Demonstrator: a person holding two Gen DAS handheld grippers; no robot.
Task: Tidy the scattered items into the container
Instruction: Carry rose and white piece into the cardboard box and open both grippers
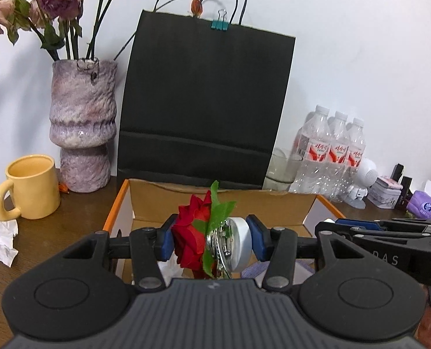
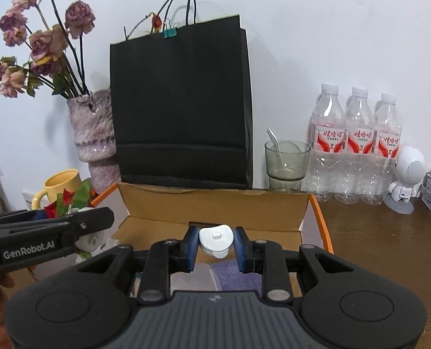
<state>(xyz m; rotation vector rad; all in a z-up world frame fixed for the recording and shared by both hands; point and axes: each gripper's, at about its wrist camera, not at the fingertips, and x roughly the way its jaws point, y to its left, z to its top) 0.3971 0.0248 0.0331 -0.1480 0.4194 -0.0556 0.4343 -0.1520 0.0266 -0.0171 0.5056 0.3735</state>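
Note:
My left gripper [image 1: 211, 240] is shut on a red artificial rose on a white round base [image 1: 206, 238] and holds it above the open cardboard box [image 1: 221, 197]. It also shows in the right wrist view [image 2: 61, 203] at the left. My right gripper [image 2: 217, 244] is shut on a small white plastic item [image 2: 217, 240] over the same box [image 2: 215, 203]. A purple cloth [image 2: 236, 273] and something white lie inside the box.
A black paper bag [image 1: 204, 110] stands behind the box. A purple vase [image 1: 83, 125] with dried roses and a yellow mug [image 1: 32, 186] are left. Crumpled paper [image 1: 1, 238] lies front left. A glass [image 2: 286, 163], water bottles [image 2: 358, 145] and a white figure [image 2: 404, 180] are right.

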